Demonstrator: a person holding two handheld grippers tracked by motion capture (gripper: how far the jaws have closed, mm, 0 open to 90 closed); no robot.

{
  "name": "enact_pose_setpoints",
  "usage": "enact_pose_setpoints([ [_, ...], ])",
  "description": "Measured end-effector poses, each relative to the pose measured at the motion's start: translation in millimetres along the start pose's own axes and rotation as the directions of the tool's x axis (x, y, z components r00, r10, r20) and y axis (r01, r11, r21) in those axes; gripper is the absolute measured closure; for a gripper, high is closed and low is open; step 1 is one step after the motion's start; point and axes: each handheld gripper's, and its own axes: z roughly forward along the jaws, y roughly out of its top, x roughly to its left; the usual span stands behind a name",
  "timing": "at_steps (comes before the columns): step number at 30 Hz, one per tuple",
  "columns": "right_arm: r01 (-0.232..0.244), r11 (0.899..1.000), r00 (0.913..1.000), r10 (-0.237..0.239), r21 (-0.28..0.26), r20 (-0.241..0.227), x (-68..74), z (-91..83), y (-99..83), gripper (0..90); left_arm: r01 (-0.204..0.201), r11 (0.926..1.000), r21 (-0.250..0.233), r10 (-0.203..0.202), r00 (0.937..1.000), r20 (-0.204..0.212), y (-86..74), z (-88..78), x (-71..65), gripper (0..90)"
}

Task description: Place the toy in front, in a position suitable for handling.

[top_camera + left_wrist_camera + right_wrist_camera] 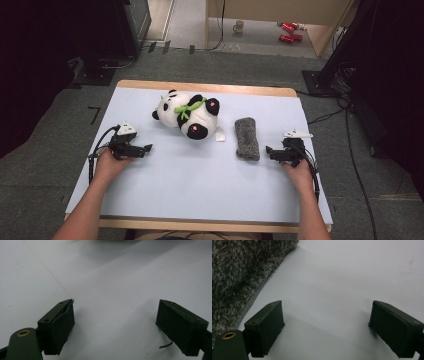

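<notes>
Both fingers wide apart, empty; panda [188, 114] overhead, grey sock [239, 272] (fuzzy) beside right gripper [325, 327].

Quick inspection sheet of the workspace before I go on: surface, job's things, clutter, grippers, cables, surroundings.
Surface: table covered in a pale sheet, wooden edge at front and back.
Job's things: plush panda on its back near the far middle; grey fuzzy cloth rolled up to its right, apart from it.
Clutter: small white tag between panda and cloth.
Grippers: left gripper open, nothing between the jaws; right gripper open, beside the cloth, not touching it.
Cables: one trails from each gripper; more on the floor at right.
Surroundings: grey carpet, mug and red cans on the floor beyond.
</notes>
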Motion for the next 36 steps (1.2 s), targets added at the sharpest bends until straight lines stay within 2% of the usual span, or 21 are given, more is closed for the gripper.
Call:
enact_pose_setpoints([
  [26, -0.001, 1.000, 1.0000, 0.001, -0.001, 0.001, 0.2, 0.1, -0.1, 11.3, 0.009, 1.0000, -0.001, -0.009, 0.9999, -0.009, 0.1, 0.0, -1.3, 14.6],
  [28, -0.001, 1.000, 1.0000, 0.001, -0.002, 0.002, 0.3, 0.1, -0.1, 11.3, 0.022, 0.9997, 0.006, -0.022, 0.9996, -0.021, 0.7, -0.4, -2.7, 14.6],
  [36, 0.000, 1.000, 1.0000, 0.000, -0.002, 0.003, 0.4, 0.1, -0.2, 11.3, 0.034, 0.9989, 0.031, -0.033, 0.9988, -0.037, 3.6, -1.2, -4.8, 15.0],
])
